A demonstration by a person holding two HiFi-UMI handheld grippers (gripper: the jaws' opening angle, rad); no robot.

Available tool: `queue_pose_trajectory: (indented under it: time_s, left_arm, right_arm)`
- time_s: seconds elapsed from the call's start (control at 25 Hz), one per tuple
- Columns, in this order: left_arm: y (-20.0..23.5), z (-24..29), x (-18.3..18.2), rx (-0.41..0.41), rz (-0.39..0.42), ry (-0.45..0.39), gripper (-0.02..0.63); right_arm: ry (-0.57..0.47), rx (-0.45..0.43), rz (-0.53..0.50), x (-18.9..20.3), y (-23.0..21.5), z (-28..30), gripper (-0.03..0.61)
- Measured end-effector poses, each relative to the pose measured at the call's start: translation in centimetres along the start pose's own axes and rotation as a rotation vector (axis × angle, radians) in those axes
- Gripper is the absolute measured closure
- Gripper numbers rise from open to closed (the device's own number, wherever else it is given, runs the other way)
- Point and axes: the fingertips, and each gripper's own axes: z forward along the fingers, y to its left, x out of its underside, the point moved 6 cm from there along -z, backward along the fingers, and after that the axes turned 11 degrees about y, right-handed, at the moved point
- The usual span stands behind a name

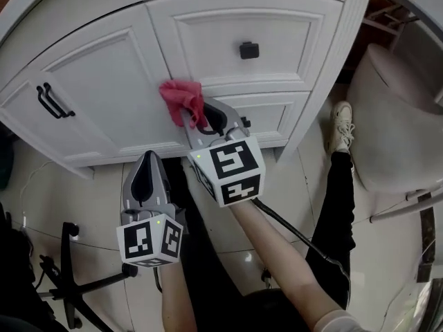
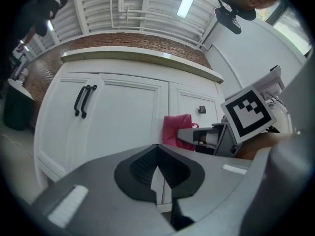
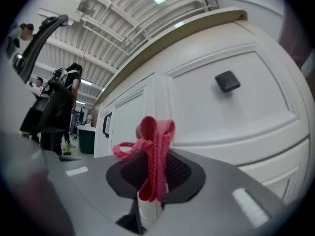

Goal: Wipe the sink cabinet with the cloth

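The white sink cabinet (image 1: 111, 81) fills the upper half of the head view, with doors at the left and drawers at the right. My right gripper (image 1: 201, 120) is shut on a pink cloth (image 1: 183, 99), which lies against the cabinet front between the door and the drawers. In the right gripper view the folded cloth (image 3: 153, 154) sticks up out of the closed jaws of the right gripper (image 3: 150, 191). My left gripper (image 1: 147, 178) hangs lower and further left, away from the cabinet, shut with nothing in it. Its own view shows the left gripper (image 2: 158, 178), the cloth (image 2: 175, 130) and the cabinet (image 2: 123, 117).
The doors carry black bar handles (image 1: 52, 101); the upper drawer has a black knob (image 1: 249, 50). A white toilet (image 1: 398, 116) stands to the right. My legs and a white shoe (image 1: 340, 124) are on the tiled floor. A black stand (image 1: 69, 268) is at the lower left.
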Motion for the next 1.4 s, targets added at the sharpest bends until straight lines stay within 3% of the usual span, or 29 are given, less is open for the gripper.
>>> queue_pose_trajectory:
  time_s: [0.2, 0.48, 0.6, 0.72, 0.88, 0.96, 1.2, 1.4]
  left_arm:
    - [-0.9, 0.9, 0.4, 0.014, 0.003, 0.023, 0.598]
    - [-8.2, 3.6, 1.1, 0.123, 0.039, 0.030, 0.598]
    - [-11.6, 4.5, 1.8, 0.176, 0.059, 0.042, 0.598]
    - [-13.9, 5.0, 2.4, 0.211, 0.049, 0.041, 0.598]
    - [-12.6, 4.5, 2.7, 0.157, 0.069, 0.044, 0.598]
    - [-10.4, 3.9, 3.0, 0.118, 0.065, 0.043, 0.598]
    - [-1.6, 1.0, 3.4, -0.025, 0.007, 0.065, 0.599]
    - [2.4, 0.0, 5.0, -0.078, -0.006, 0.100, 0.598]
  right_arm:
    - [-0.028, 0.057, -0.001, 1.1, -2.6, -0.6, 0.517]
    - [-0.084, 0.346, 0.032, 2.5, -15.1, -10.2, 0.517]
    - [-0.082, 0.467, 0.092, 3.4, -20.4, -13.9, 0.517]
    - [-0.069, 0.518, 0.119, 4.0, -22.9, -15.9, 0.517]
    - [-0.100, 0.457, 0.123, 3.7, -19.7, -15.6, 0.517]
    - [-0.105, 0.369, 0.116, 3.7, -15.8, -13.6, 0.517]
    - [0.011, 0.062, 0.045, 6.9, -2.7, -2.5, 0.517]
    - [0.049, 0.017, -0.001, 8.3, -1.3, 1.2, 0.517]
